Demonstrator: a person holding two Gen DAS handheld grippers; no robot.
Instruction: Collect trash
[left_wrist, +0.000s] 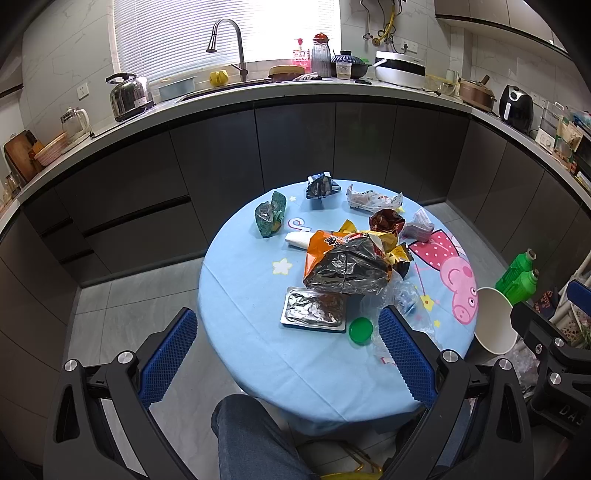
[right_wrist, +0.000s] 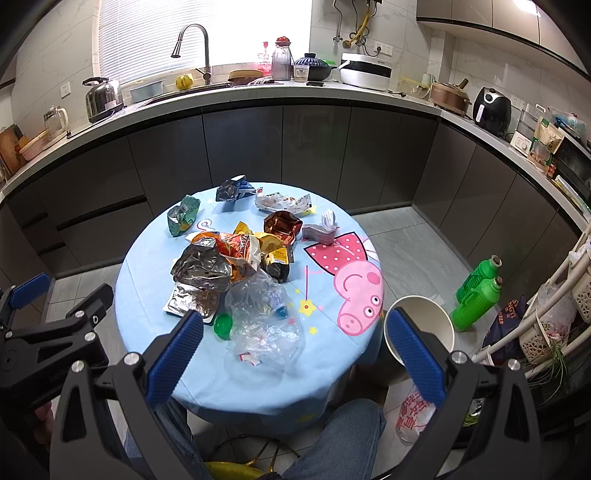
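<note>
A round table with a light blue cartoon cloth (left_wrist: 251, 317) (right_wrist: 332, 362) holds trash: a big orange and silver snack bag (left_wrist: 347, 269) (right_wrist: 210, 258), a silver foil tray (left_wrist: 314, 308) (right_wrist: 188, 299), a green lid (left_wrist: 361, 330) (right_wrist: 222, 325), crumpled clear plastic (right_wrist: 262, 317), a green wrapper (left_wrist: 270, 214) (right_wrist: 182, 215) and several more wrappers. A white paper bin (left_wrist: 493, 321) (right_wrist: 424, 314) stands beside the table on the right. My left gripper (left_wrist: 288, 350) is open and empty above the table's near left edge. My right gripper (right_wrist: 295, 350) is open and empty above the near right edge.
Dark kitchen cabinets and a cluttered counter with sink (left_wrist: 229, 86) curve behind the table. Two green bottles (right_wrist: 476, 291) stand on the floor at right beside a white rack (right_wrist: 554, 295). A person's jeans-clad leg (left_wrist: 251, 439) is below the table edge.
</note>
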